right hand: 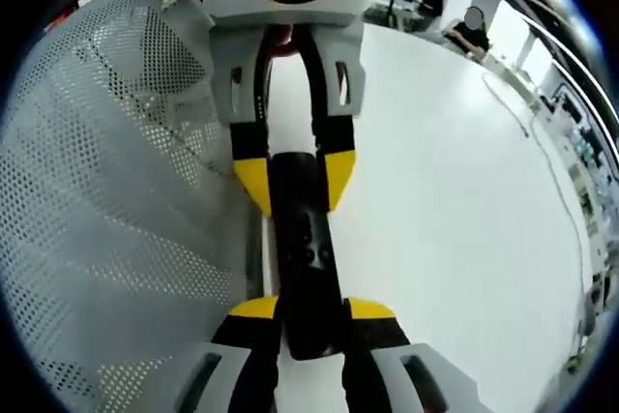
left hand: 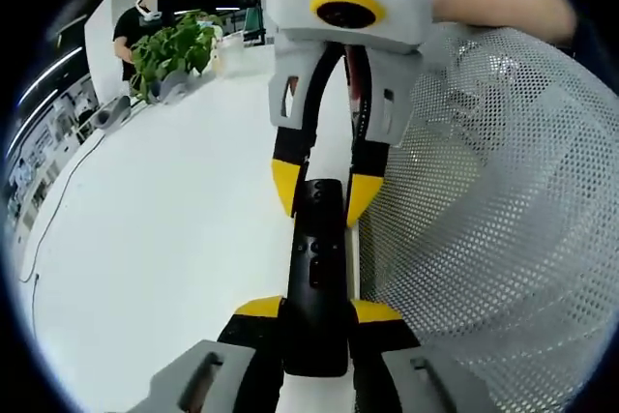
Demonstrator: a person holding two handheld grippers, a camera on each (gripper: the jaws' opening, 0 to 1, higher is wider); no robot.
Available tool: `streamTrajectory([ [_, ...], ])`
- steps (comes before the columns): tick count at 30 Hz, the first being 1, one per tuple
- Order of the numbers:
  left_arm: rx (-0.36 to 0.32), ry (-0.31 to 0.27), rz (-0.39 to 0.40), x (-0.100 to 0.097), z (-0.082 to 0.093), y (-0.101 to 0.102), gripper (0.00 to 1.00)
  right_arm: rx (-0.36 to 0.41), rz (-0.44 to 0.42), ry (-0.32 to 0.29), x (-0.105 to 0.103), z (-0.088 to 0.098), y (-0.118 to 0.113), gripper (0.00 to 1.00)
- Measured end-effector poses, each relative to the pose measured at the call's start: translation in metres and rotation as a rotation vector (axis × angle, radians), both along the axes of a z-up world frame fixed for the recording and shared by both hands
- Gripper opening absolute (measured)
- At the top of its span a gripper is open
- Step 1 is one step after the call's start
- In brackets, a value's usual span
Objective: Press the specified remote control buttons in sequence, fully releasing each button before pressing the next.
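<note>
White mesh basket (left hand: 503,200), black remote (left hand: 315,278) beside

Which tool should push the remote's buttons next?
Nearly equal; I'd guess right. The left tool and right tool both clamp opposite ends of the black rectangular remote control, buttons between. One must let go first.

Left gripper view: low over white worktop (left hand: 174,239), very near, facing along remote (left hand: 316,278) toward right gripper (left hand: 319,195). Right gripper view: same, opposite direction, facing left gripper (right hand: 295,186). Shared: remote, worktop, perforated basket (left hand: 503,210).
</note>
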State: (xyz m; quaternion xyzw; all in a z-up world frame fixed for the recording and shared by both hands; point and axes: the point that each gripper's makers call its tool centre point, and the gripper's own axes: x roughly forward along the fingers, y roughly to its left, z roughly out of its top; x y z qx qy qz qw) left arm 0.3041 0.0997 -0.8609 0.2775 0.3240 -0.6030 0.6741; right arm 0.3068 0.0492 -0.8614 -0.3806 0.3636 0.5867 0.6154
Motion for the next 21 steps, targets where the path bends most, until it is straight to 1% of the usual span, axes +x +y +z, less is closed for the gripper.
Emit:
streamTrajectory([
  [2,0.000,0.001,0.002,0.0000,-0.0001,-0.0001,0.25,-0.006,0.003,-0.002,-0.0004,-0.0017,-0.0032,0.22],
  [3,0.000,0.001,0.003,0.0000,0.0000,-0.0002,0.25,-0.004,-0.011,0.004,0.0006,-0.0011,-0.0047,0.22],
  [7,-0.002,0.001,0.007,0.0000,0.0000,-0.0003,0.25,0.002,-0.023,0.011,0.0008,-0.0014,-0.0079,0.22],
  [13,-0.004,0.002,0.003,0.0005,-0.0003,-0.0004,0.25,-0.006,-0.005,0.010,0.0009,-0.0028,-0.0060,0.22],
  [16,-0.011,0.003,0.003,0.0005,0.0000,-0.0004,0.25,-0.001,-0.001,0.022,0.0018,-0.0033,-0.0062,0.21],
  [20,0.000,0.007,0.021,0.0011,0.0002,-0.0017,0.25,0.006,-0.013,0.038,0.0016,-0.0038,-0.0058,0.21],
  [21,0.001,0.022,0.038,0.0013,0.0006,-0.0024,0.25,0.006,-0.013,0.038,0.0015,-0.0039,-0.0058,0.21],
])
